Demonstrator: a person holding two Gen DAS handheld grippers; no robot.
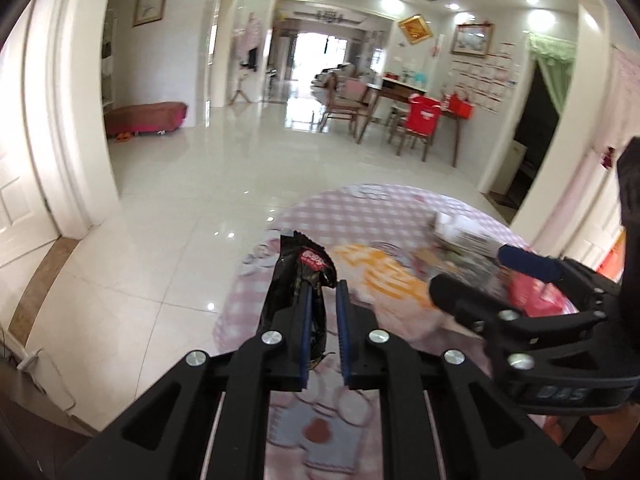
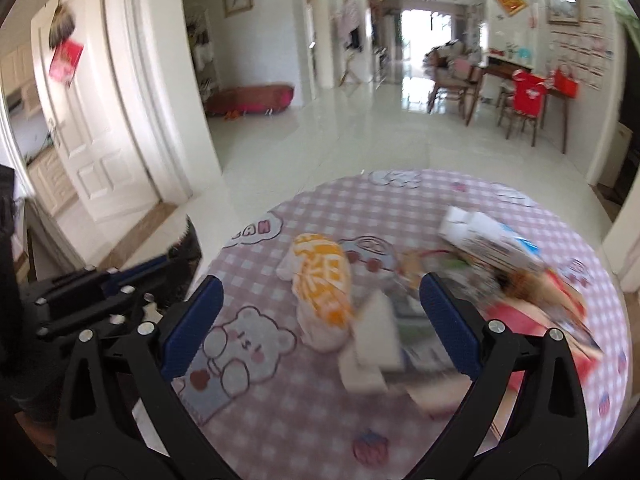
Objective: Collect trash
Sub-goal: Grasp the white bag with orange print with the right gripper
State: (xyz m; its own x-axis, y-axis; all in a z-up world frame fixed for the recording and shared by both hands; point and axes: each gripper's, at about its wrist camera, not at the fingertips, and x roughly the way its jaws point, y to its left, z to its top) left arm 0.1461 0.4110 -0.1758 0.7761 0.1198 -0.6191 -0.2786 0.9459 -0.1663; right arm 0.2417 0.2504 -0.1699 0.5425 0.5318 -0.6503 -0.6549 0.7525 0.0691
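- Here, a white tiled floor (image 1: 180,208) fills a long room; a dining set with a red-covered chair (image 1: 422,114) stands far off, well apart from the work area.
- Round bench (image 2: 400,200) under a pink checked cloth with cartoon bears, close below both cameras.
- Trash pile on the bench, right of centre: white carton (image 2: 486,236) at the far side, red packet (image 2: 532,344) at the near right, orange-and-white bag (image 2: 322,280) to the left of the pile, white paper (image 2: 374,344) overlapping the bag's near end. All motion-blurred; finer labels cannot be read.
- Right gripper (image 2: 320,320): fingers spread wide, nothing between the pads; it hangs above the bag and paper, apparently not touching either. In the left wrist view it shows at the right edge (image 1: 476,276), over the pile.
- Left gripper (image 1: 323,312): fingers nearly clenched, pinching a black wrapper (image 1: 294,280). The wrapper is crumpled, has a red-and-white mark near its top, and stands up past the fingertips, lifted clear of the bench at the cloth's left edge.
- The wrapper is pressed mainly along the left pad (image 1: 306,332); how far it reaches the right pad cannot be told.
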